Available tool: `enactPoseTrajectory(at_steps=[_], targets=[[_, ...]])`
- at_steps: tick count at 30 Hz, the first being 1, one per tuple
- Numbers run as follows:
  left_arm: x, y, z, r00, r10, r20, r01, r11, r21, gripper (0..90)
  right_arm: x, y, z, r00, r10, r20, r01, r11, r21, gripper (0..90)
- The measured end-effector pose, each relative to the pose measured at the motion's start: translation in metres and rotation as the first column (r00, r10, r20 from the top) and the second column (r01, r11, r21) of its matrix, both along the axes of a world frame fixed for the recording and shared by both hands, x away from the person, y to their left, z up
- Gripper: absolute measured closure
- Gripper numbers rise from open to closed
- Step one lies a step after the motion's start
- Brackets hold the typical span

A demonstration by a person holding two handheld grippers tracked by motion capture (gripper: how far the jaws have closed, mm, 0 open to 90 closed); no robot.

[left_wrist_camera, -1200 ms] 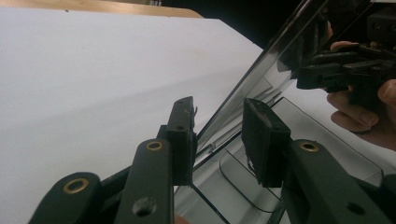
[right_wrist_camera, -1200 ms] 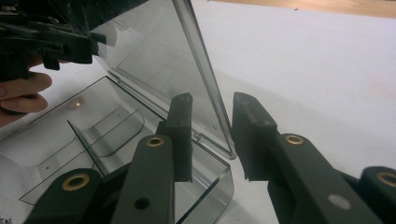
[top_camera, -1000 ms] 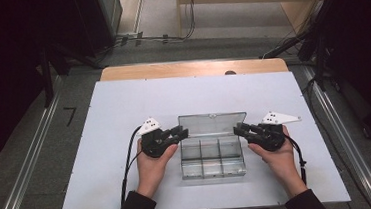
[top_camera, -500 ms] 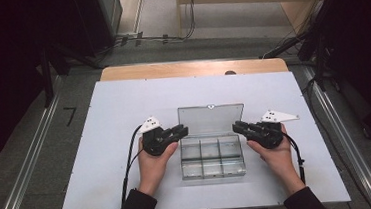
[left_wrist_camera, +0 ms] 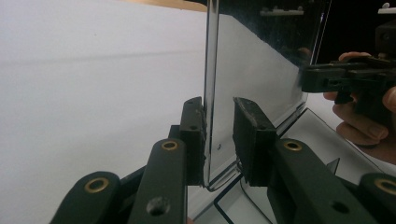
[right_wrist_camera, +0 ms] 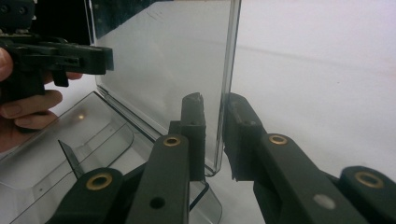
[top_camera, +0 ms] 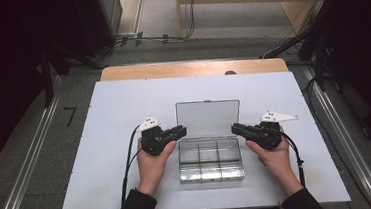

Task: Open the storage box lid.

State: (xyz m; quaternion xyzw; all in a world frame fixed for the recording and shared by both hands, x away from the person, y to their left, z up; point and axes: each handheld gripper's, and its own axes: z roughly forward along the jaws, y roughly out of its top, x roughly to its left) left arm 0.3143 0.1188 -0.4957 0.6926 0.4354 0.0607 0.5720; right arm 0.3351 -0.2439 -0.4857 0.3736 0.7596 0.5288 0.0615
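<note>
A: Clear plastic box, mid-table, lid raised upright off the back edge. High view first?

B: High view: left gripper at lid's left edge, right gripper at lid's right edge, one hand behind each. Divided tray below, between both hands. White table sheet underneath.

A: Left gripper view?

B: Left gripper straddling lid edge. Left pad flat against the panel; right pad just beside it, thin gap visible. Jaws narrow, just been closing, lid between them. Other gripper and fingers seen through the panel, far side.

A: Right gripper view?

B: Right gripper same arrangement on opposite edge of lid. Both pads close to the panel, right one seemingly touching; full contact hard to tell. Jaws narrow, closing lately, lid edge between. Box compartments at lower left, other gripper beyond.
</note>
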Motion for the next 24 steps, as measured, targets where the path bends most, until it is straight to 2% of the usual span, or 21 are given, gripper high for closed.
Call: enactPoseTrajectory(at_steps=[7,18,24], targets=[[-0.0028,0.004,0.0012,0.9994,0.009,-0.032,-0.01,0.9999,-0.005,73.8,-0.0029,0.0038,-0.0003,0.9995,0.0,-0.031,0.0,1.0,0.018,76.6],[-0.0024,0.0047,-0.0003,0.9984,0.019,-0.052,-0.02,0.9996,-0.018,73.8,-0.0052,0.0055,-0.0035,0.9992,-0.003,-0.04,0.004,1.0,0.028,75.7],[0.0001,0.0049,-0.002,0.9968,0.02,-0.078,-0.023,0.9988,-0.043,73.8,-0.0036,0.0049,-0.0058,0.9973,-0.01,-0.072,0.014,0.998,0.054,75.7]])
